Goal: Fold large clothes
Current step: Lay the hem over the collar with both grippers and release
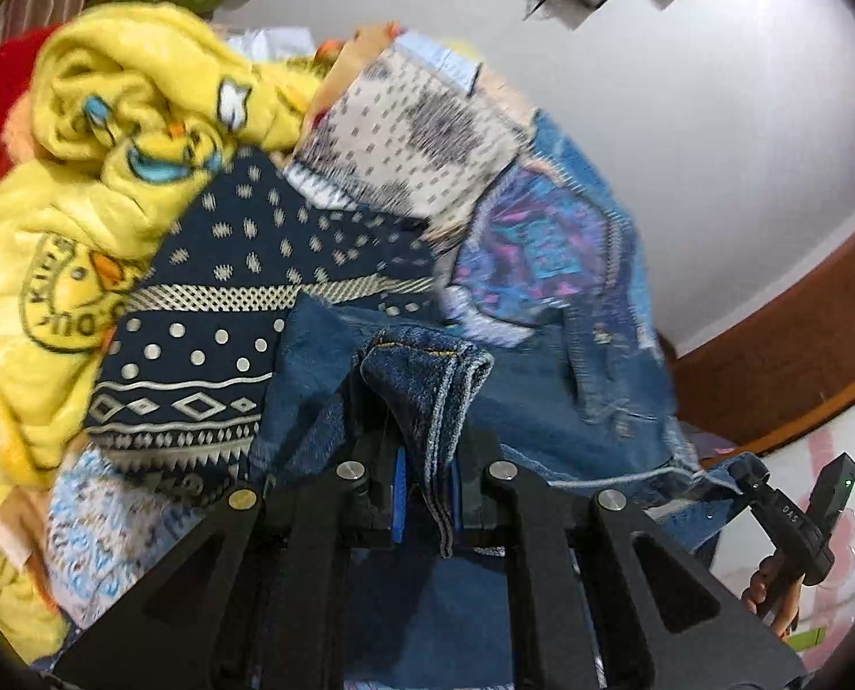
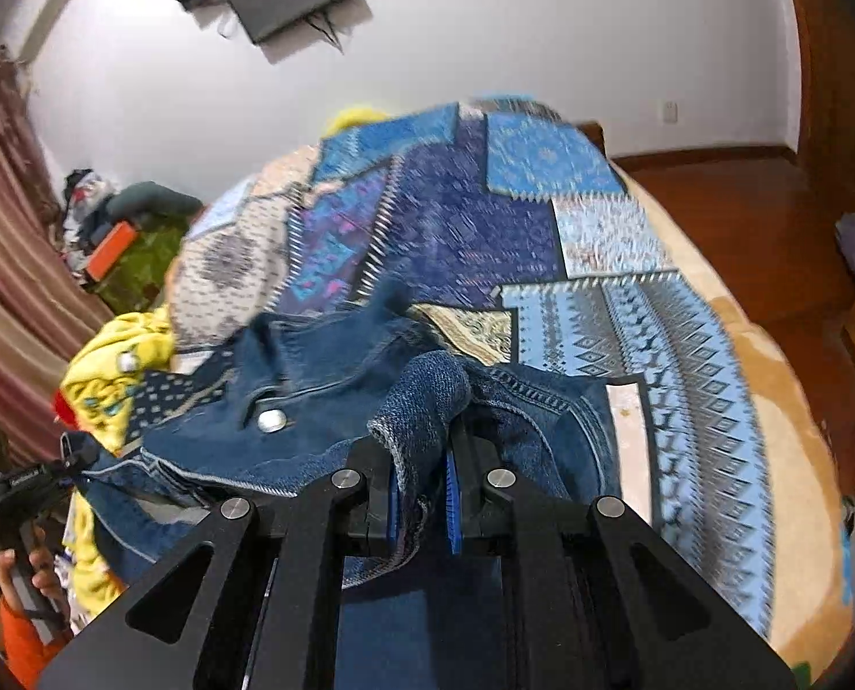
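A bed (image 2: 783, 460) fills both views, its tan plush border curving round a patchwork bedspread (image 2: 542, 218) of flat printed panels in navy, light blue and cream, with diamond and dot patterns. Along the bed's left edge lies a crumpled yellow fleece blanket (image 1: 111, 132), thick and fuzzy, printed with cartoon ducks. The denim jacket (image 2: 324, 379), a stiff dark-blue weave with pale stitched seams and a round metal button (image 2: 271, 420), hangs stretched over the middle of the bed between the two tools, its cloth rumpled and blurred. The left gripper (image 1: 427, 494) has its black fingers pressed together on a bunched fold of the denim, the frayed seam edge trailing down between the blue pads. The right gripper (image 2: 421, 494) is likewise clamped shut on another thick wad of the same jacket. A hand (image 2: 30, 575) grips the other tool's handle at the right-wrist view's lower left.
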The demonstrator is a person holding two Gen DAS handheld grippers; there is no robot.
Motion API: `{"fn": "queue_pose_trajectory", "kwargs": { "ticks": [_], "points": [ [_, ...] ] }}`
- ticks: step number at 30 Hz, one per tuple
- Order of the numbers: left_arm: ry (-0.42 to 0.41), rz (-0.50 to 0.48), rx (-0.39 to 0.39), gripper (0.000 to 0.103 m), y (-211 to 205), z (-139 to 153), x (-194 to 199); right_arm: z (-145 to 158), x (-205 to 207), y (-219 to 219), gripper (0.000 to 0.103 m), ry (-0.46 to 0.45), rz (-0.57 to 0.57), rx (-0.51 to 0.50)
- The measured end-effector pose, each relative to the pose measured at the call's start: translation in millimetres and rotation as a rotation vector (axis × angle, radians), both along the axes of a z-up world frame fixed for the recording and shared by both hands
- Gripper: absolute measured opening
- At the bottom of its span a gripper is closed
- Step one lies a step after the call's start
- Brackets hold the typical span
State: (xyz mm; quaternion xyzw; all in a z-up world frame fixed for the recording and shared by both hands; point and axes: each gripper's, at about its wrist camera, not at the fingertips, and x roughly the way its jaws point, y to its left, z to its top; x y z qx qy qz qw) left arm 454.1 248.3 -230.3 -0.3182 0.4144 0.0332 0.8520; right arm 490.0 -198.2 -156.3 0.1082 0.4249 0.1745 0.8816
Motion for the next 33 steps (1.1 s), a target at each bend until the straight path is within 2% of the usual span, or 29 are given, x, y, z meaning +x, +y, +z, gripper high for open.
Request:
{"fn": "queue_pose_trajectory", "kwargs": {
  "ticks": [6, 10, 12, 14, 15, 17, 19, 21, 23, 25, 29, 33],
  "points": [
    [0.104, -0.022, 0.039, 0.013, -3.6, -51.1, 25.5, -43.2, 24.9, -1.5, 0.011, 0.08, 0.008, -0.021],
    [0.114, -0.054, 0.134, 0.016, -14.8, -55.3, 27.0, -52.7, 22.4, -6.5, 0.024, 0.118, 0.042, -0.01],
    [0.137, -0.077, 0.175, 0.019, -20.2, -50.3, 28.2, -54.5, 21.0, -8.2, 0.035, 0.151, 0.04, -0.014],
    [0.17, -0.099, 0.213, 0.025, -24.8, -42.0, 27.8, -49.0, 18.0, -9.9, 0.078, 0.15, -0.006, -0.085],
    [0.181, -0.108, 0.225, 0.032, -25.8, -36.6, 26.0, -39.3, 9.4, -12.9, 0.081, 0.109, -0.031, -0.133],
    [0.164, -0.136, 0.254, 0.035, -29.6, -21.2, 18.3, -24.6, -2.4, -16.3, 0.081, 0.055, -0.034, -0.169],
    [0.117, -0.141, 0.316, 0.046, -36.1, -1.0, 5.7, -11.6, -13.9, -19.1, 0.081, 0.043, -0.016, -0.171],
    [0.056, -0.141, 0.359, 0.063, -41.3, 18.1, -8.0, 0.3, -28.3, -21.1, 0.081, 0.028, 0.014, -0.153],
    [0.009, -0.155, 0.383, 0.069, -48.9, 33.8, -20.4, 9.8, -42.9, -19.5, 0.082, 0.008, 0.043, -0.166],
    [0.005, -0.195, 0.405, 0.07, -58.9, 39.9, -27.1, 15.5, -56.5, -13.4, 0.083, -0.013, 0.075, -0.192],
    [0.047, -0.277, 0.441, 0.077, -80.2, 28.4, -37.1, 12.2, -79.0, 5.6, 0.084, -0.022, 0.161, -0.207],
    [0.124, -0.349, 0.455, 0.079, -100.5, -4.6, -36.3, -12.6, -82.6, 25.1, 0.085, 0.024, 0.228, -0.2]
  ]
}}
